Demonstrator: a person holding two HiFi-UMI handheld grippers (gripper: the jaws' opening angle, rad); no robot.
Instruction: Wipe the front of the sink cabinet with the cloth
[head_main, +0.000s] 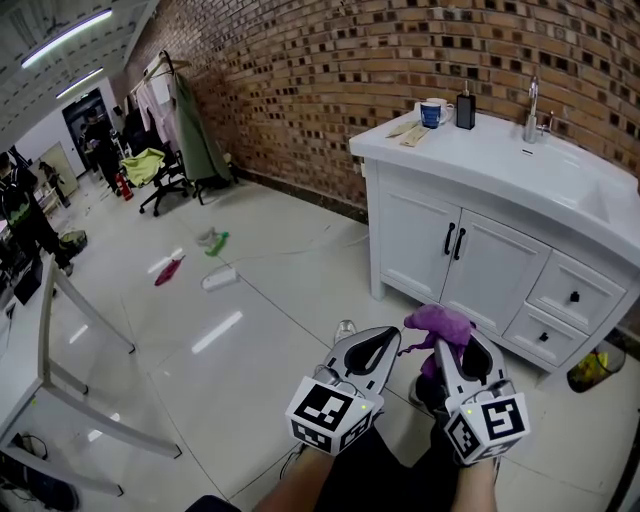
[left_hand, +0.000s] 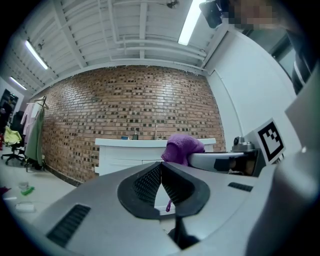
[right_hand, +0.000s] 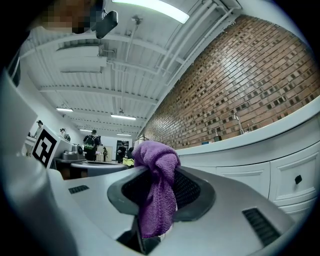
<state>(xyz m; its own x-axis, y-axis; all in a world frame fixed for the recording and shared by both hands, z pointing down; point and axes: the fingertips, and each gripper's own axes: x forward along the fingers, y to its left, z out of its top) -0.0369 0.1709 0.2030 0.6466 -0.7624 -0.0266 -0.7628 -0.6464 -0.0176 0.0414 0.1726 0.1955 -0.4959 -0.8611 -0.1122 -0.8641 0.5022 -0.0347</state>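
- My right tongs (right_hand: 156, 175) are clamped on the purple cloth (right_hand: 157, 205). It is bunched over the tips and hangs down between them. I judge this leaves a soft wad facing forward for rubbing.
- My left tongs (left_hand: 161, 170) are pressed together with nothing between them. They sit just beside the right pair, probably kept free as a spare.
- I hold both pairs low in front of me, over the floor and apart from the sink cabinet (head_main: 470, 255). The cloth is not touching the cabinet front, so I take it the wiping has not yet begun.
- The cabinet front has two doors (head_main: 455, 250) and two drawers (head_main: 560, 310). All are shut, so whatever is inside is hidden. With them shut, the cloth has a flat face to run over, with only the dark handles standing out from it.
- On the cabinet top a blue and white mug (head_main: 434, 112) stands near the left end, and I cannot see into it. A dark bottle (head_main: 465, 108) stands just beside it, and the tap (head_main: 531, 108) rises behind the basin.
- A dark bin (head_main: 574, 381) sits on the floor at the cabinet's right end and holds something yellow.
- Next, I think I need to carry the cloth up to the doors and press it flat against them.
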